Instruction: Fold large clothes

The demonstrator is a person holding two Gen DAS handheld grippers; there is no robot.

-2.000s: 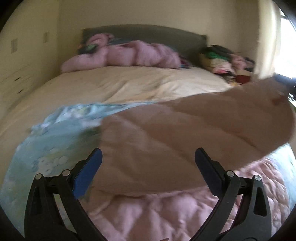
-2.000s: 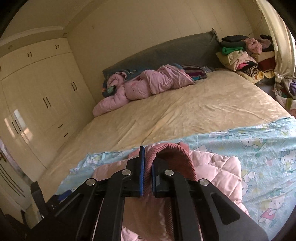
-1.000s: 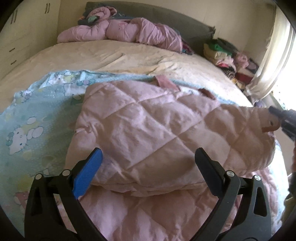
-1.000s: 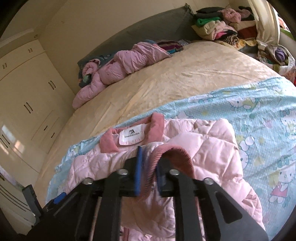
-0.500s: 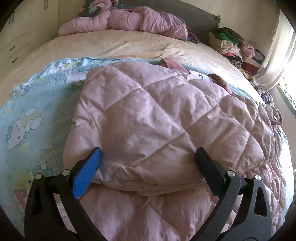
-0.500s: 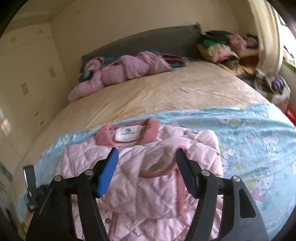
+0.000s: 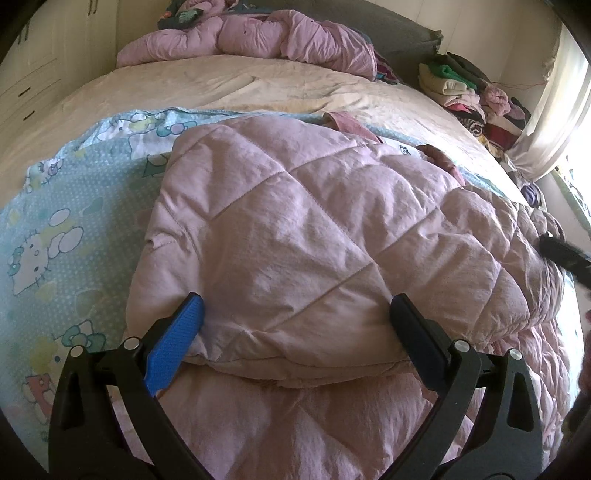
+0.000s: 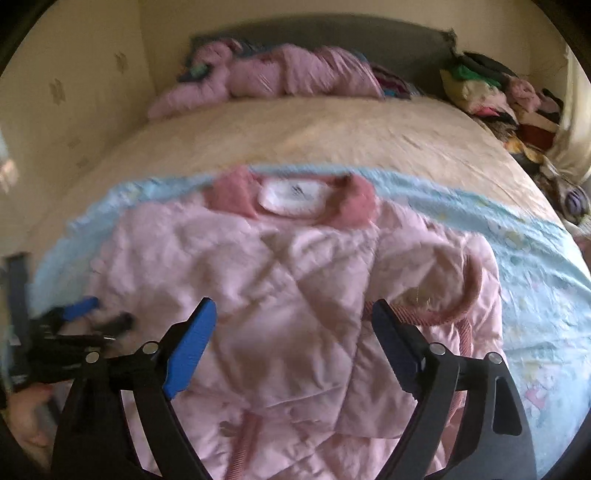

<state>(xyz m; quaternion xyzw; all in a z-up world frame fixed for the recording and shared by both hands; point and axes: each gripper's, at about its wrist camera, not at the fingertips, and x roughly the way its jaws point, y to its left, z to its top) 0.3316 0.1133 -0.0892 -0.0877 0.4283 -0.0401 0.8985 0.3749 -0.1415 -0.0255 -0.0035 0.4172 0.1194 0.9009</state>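
A pink quilted jacket (image 8: 295, 295) lies flat on a light-blue cartoon-print sheet (image 7: 55, 206), its darker pink collar (image 8: 229, 195) and white label at the far side. One sleeve is folded across the body (image 7: 295, 221), and its ribbed cuff (image 8: 469, 295) rests on the jacket's right part. My left gripper (image 7: 295, 301) is open, with its fingers straddling the near edge of that folded sleeve. My right gripper (image 8: 293, 306) hovers over the jacket's middle. Its jaws are opening wide and hold nothing. The left gripper (image 8: 88, 314) shows blurred at the left edge of the right wrist view.
The sheet covers the near half of a beige bed (image 7: 221, 81). A bundled pink duvet (image 7: 258, 33) lies against the grey headboard. Stacked folded clothes (image 7: 465, 88) sit at the far right by a curtain. Cream wardrobe drawers (image 7: 26, 88) stand to the left.
The right gripper let go of the ribbed cuff, spread its jaws and pulled back and leftward over the jacket. The sleeve now lies folded across the body. The left gripper barely moved.
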